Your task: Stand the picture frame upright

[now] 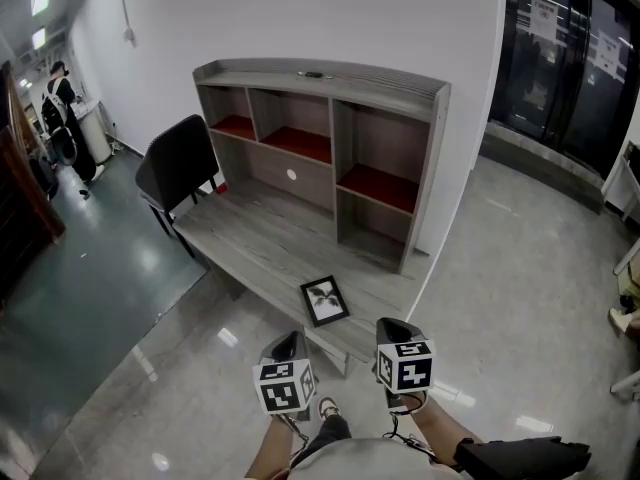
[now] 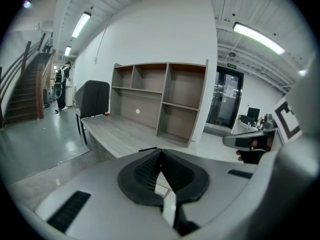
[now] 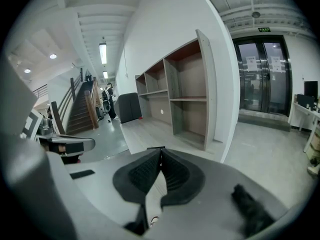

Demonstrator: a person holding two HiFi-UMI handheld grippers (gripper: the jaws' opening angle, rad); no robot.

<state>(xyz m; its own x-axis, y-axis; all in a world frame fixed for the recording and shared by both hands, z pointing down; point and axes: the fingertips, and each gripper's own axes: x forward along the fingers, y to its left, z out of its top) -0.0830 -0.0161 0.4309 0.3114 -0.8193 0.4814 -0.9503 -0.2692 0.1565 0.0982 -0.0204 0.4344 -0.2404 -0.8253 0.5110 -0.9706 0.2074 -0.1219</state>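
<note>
The picture frame (image 1: 324, 300), black-edged with a dark image on white, lies flat on the grey wooden desk (image 1: 250, 238) near its front right corner. Both grippers hover below the desk's front edge, short of the frame. My left gripper (image 1: 287, 347) is shut and holds nothing; in the left gripper view its jaws (image 2: 160, 150) meet at the tips. My right gripper (image 1: 398, 330) is shut and empty too, its pads closed together (image 3: 161, 149). In both gripper views only a thin dark edge of the frame (image 2: 147, 148) shows just over the jaws.
A hutch with open shelves (image 1: 330, 133) stands along the desk's back, against a white wall. A black chair (image 1: 178, 168) is at the desk's left end. Glass doors (image 1: 560, 58) are at the right. A person (image 1: 60, 98) stands far off at left.
</note>
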